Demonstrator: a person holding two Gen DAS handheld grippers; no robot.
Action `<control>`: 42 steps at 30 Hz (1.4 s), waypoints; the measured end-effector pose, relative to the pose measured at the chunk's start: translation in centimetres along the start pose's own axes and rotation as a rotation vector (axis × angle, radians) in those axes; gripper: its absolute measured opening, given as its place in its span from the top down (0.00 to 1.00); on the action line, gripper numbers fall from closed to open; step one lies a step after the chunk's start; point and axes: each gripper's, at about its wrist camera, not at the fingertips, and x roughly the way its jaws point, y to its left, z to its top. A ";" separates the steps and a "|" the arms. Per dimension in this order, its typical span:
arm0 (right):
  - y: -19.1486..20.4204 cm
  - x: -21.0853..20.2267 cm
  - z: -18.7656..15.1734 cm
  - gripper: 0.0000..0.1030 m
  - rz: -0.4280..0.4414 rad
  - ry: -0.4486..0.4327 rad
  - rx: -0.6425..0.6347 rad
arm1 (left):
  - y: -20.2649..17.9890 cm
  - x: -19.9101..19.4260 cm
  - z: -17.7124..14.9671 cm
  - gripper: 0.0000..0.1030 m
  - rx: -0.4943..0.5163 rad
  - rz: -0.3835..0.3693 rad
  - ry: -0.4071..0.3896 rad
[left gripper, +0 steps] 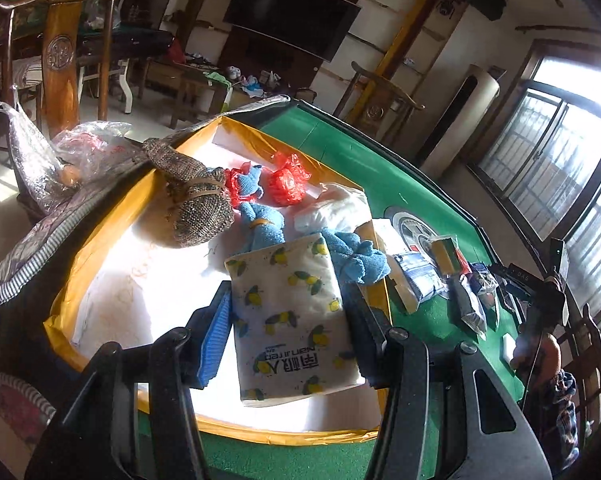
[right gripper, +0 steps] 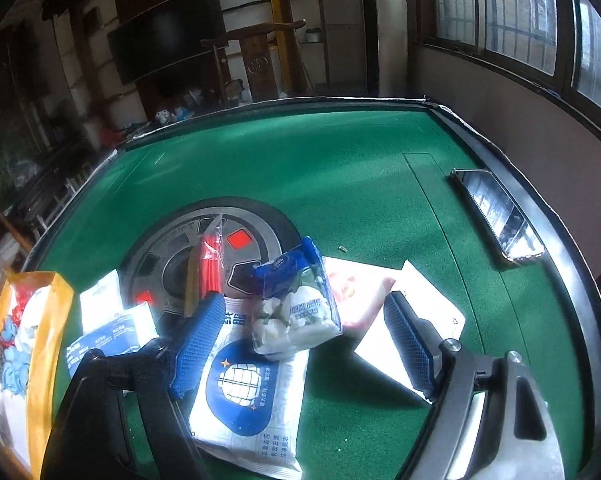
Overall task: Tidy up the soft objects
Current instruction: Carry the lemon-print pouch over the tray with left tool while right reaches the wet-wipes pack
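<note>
My left gripper (left gripper: 288, 292) is shut on a white packet with a lemon print (left gripper: 292, 320) and holds it over a yellow-rimmed box (left gripper: 72, 280). In the box lie a brown knitted piece (left gripper: 200, 212), blue towels (left gripper: 356, 256), red plastic bags (left gripper: 286, 184) and a white cloth (left gripper: 340, 208). In the right wrist view my right gripper (right gripper: 304, 300) stands open around a clear bag with a blue top (right gripper: 296, 312), its pads (right gripper: 198, 340) not touching it. That bag rests on a flat white and blue packet (right gripper: 244, 396).
A green felt table (right gripper: 320, 168) has a round dial (right gripper: 172, 248) in the middle. A phone (right gripper: 500, 216) lies by its right rim. A red and yellow packet (right gripper: 210, 268), a pink packet (right gripper: 356, 292) and a white card (right gripper: 424, 300) lie near the bag. A wooden chair (left gripper: 60, 52) stands beyond the box.
</note>
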 end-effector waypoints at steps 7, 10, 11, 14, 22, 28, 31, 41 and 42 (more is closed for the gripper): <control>1.3 2.4 1.2 0.44 -0.114 0.087 -0.070 | 2.1 -0.6 -0.8 0.49 -0.036 0.016 -0.006; 1.2 3.0 1.4 0.44 -0.143 0.113 -0.080 | 2.4 -0.9 -0.7 0.49 -0.037 0.022 -0.011; 1.2 2.9 1.3 0.44 -0.140 0.109 -0.075 | 2.4 -0.9 -0.7 0.49 -0.039 0.021 -0.011; 0.9 2.0 1.3 0.44 -0.123 0.098 -0.053 | 2.3 -1.0 -0.7 0.49 -0.036 0.017 -0.013; 1.5 -0.8 -3.1 0.43 0.028 0.187 0.010 | 1.9 -0.9 -0.9 0.49 -0.023 0.018 -0.016; 1.8 1.6 -3.9 0.34 0.001 0.215 0.046 | 2.1 -0.1 -1.1 0.49 -0.031 0.018 0.003; 2.5 2.5 -3.3 0.34 -0.010 0.226 0.047 | 2.0 -0.3 -1.3 0.49 -0.027 0.017 0.006; 2.9 2.3 -5.1 0.42 0.027 0.238 0.018 | 2.1 -1.1 -1.2 0.49 -0.007 0.038 -0.019; 3.2 1.9 -5.3 0.44 0.033 0.235 -0.001 | 2.1 -1.0 -1.2 0.49 -0.010 0.034 -0.016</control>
